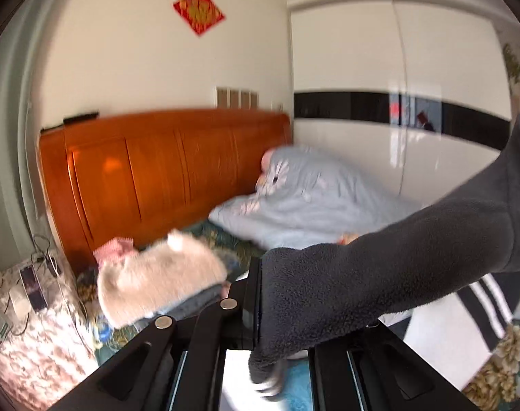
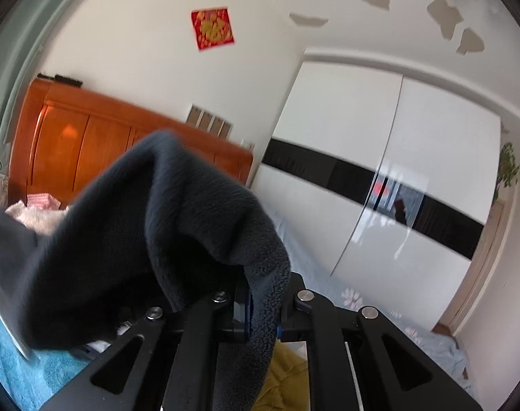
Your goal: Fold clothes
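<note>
Dark grey fleece garment [image 1: 379,274] held up off the bed, stretched between both grippers. Left gripper [image 1: 260,308]: jaws closed on one edge of the fleece, cloth bunched at the pinch and trailing up toward the right of that view. A white panel with dark stripes [image 1: 479,301] hangs below the fleece there; whether it belongs to the same garment cannot be told. Right gripper [image 2: 263,322]: jaws pressed together on a folded rim of the same fleece [image 2: 150,226], the rest draped in a hump to the left, over the near finger.

Under the grippers, blue towel-like cloth [image 2: 27,370] on the near part of the bed, and a mustard-yellow cloth [image 2: 287,373] just below the right jaws.

Further up the bed, toward its left side: a stack of folded clothes [image 1: 157,281], cream fluffy piece on top, grey beneath, pink checked cloth behind it. Floral bedspread [image 1: 232,243] shows around the stack. Pale blue quilt [image 1: 314,198] heaped at the head end, right side, against the wardrobe.

Beyond: orange wooden headboard [image 1: 164,171]. Bedside stand with cables at the bed's left [image 1: 30,284]. White wardrobe with black band [image 2: 379,178]. Red paper square [image 2: 212,28] high on the wall. Both views motion-blurred.
</note>
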`<state>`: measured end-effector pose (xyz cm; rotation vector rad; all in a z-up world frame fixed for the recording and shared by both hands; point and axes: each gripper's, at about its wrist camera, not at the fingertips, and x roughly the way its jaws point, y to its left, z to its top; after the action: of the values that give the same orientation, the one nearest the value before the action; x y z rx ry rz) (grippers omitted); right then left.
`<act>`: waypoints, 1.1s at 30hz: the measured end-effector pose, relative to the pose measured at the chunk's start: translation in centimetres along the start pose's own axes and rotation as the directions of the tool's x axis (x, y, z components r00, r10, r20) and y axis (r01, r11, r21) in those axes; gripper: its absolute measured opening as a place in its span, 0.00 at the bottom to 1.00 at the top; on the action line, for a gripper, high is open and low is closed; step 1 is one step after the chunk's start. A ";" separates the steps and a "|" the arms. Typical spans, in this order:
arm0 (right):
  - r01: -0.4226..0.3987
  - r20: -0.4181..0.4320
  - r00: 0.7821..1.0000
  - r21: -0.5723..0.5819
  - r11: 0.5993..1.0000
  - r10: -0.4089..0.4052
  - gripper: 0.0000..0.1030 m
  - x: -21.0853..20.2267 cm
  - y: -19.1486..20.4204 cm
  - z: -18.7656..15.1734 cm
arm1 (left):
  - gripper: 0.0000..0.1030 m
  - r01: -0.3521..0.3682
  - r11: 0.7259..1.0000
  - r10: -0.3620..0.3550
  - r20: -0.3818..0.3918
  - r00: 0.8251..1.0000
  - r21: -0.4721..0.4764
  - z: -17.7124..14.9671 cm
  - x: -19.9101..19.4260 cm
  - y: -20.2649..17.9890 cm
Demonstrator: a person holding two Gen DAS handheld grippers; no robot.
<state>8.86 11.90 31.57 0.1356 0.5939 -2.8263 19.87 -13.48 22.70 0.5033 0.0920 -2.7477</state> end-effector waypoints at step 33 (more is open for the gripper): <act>-0.274 -0.735 0.567 0.256 0.927 0.371 0.07 19.6 7.3 -25.3 | 0.07 0.048 0.988 -0.141 -0.745 0.652 -0.145 -22.4 14.2 -2.5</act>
<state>-7.15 11.30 2.90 1.4004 0.4770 -2.3109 14.01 -12.91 -3.26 1.6236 0.4860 -2.3974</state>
